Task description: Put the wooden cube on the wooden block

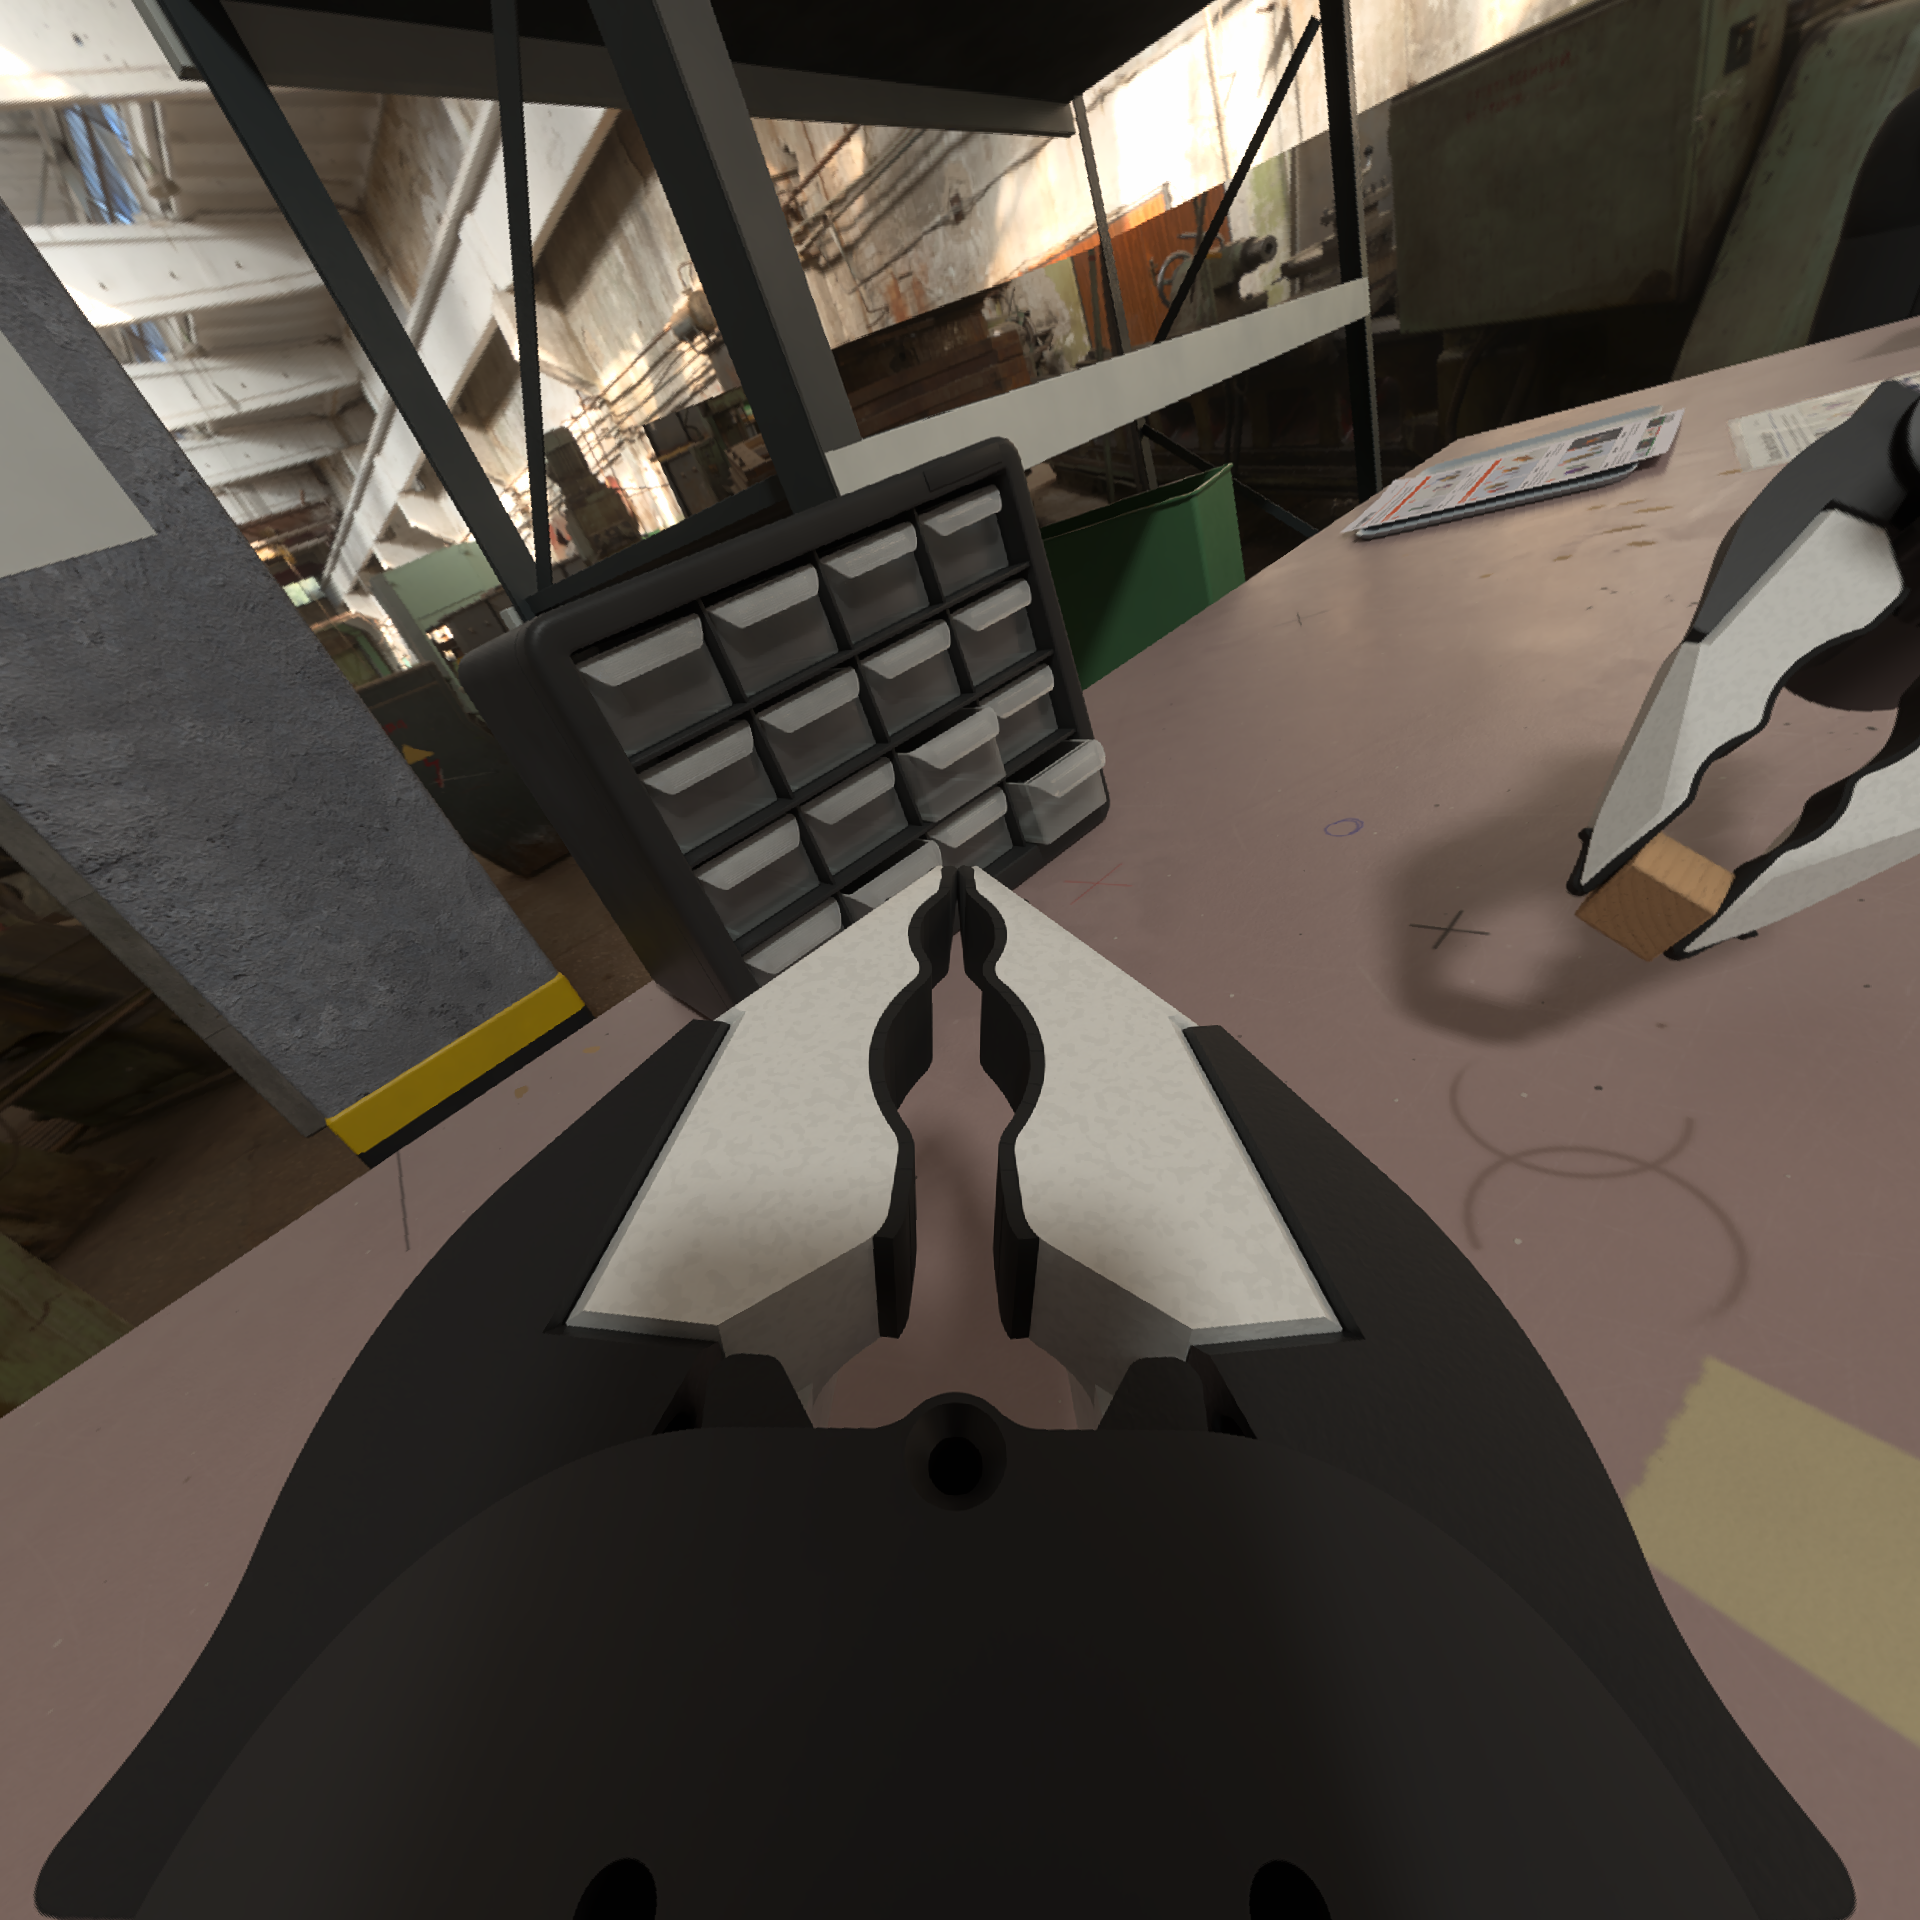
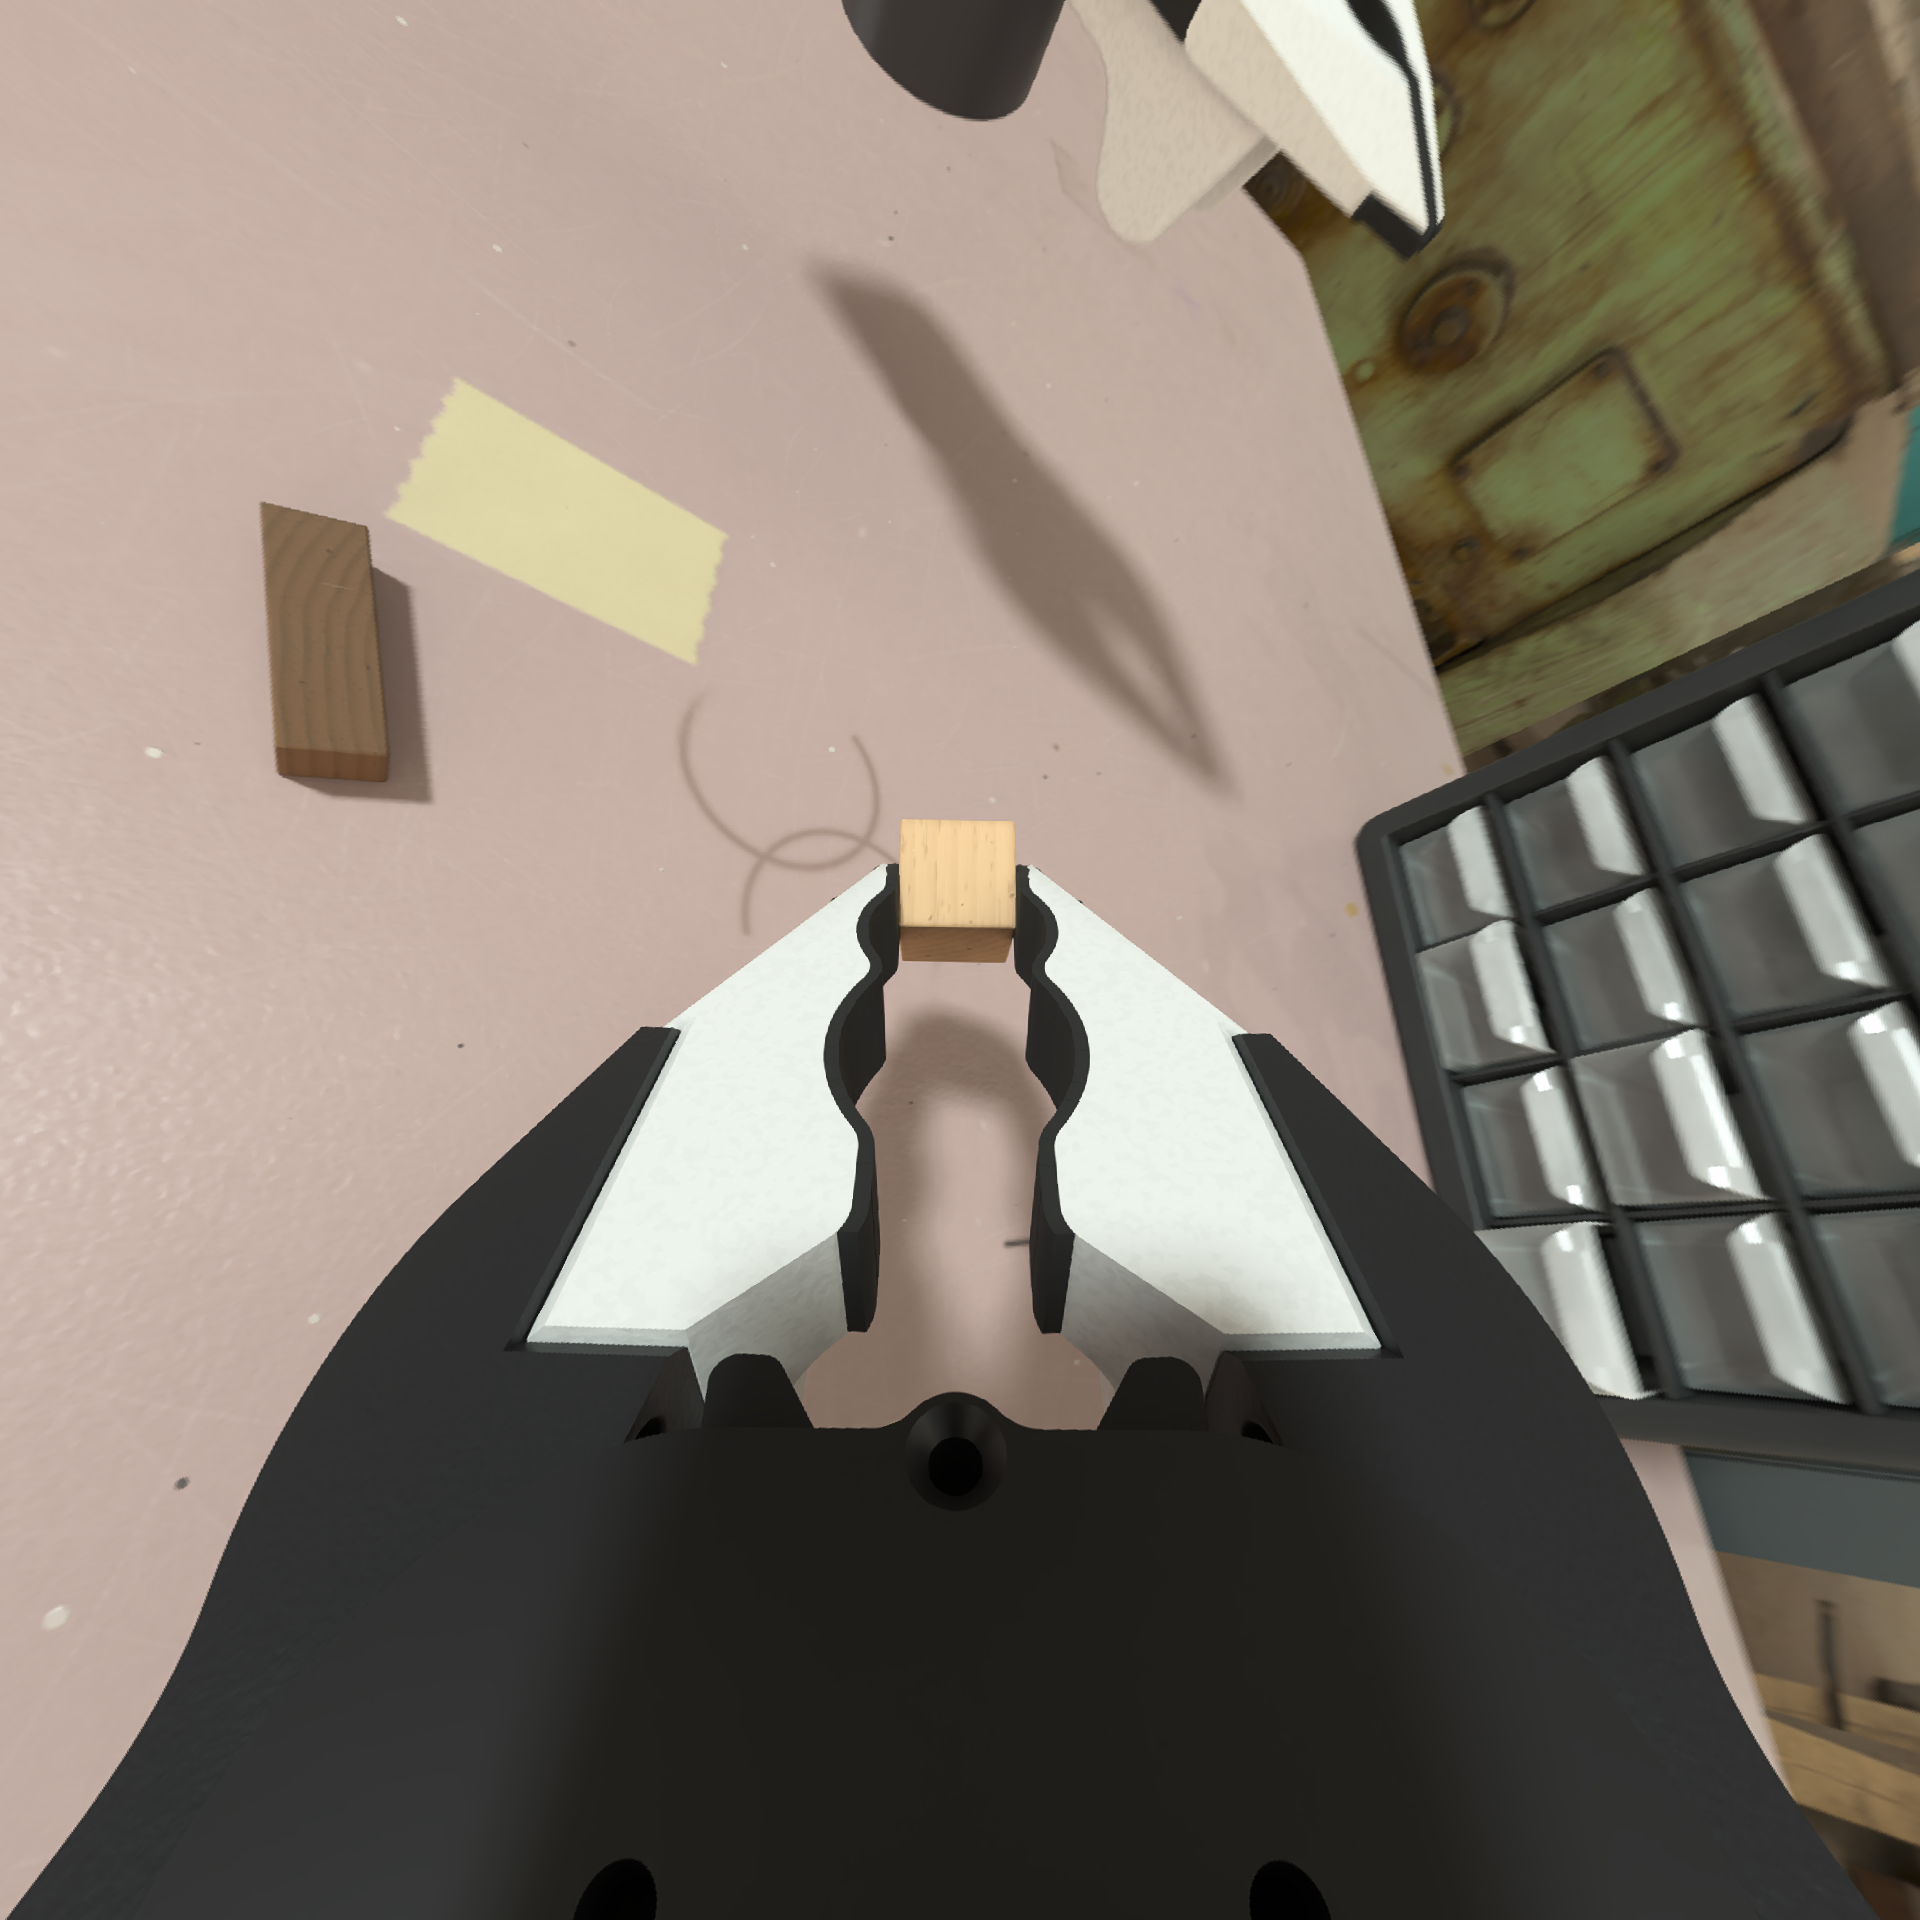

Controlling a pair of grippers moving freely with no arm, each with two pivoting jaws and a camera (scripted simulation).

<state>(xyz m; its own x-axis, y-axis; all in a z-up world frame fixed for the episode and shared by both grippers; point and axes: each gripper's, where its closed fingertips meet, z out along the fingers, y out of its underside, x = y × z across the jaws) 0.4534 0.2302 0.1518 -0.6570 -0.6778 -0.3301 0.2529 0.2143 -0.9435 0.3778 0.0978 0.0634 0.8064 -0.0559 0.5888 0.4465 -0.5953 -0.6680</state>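
My right gripper is shut on a small light wooden cube, pinched between its fingertips just above the pink table. The dark brown wooden block lies flat on the table, ahead and to the left of the cube, apart from it. In the left wrist view the right gripper with the cube shows at the right. My left gripper is shut and empty, pointing at a drawer cabinet. Its fingers show at the top of the right wrist view.
A black cabinet of small clear drawers stands at the table's edge, close to the right of the cube. A yellow tape patch lies beside the block. Papers lie at the far end. A grey pillar stands off the table.
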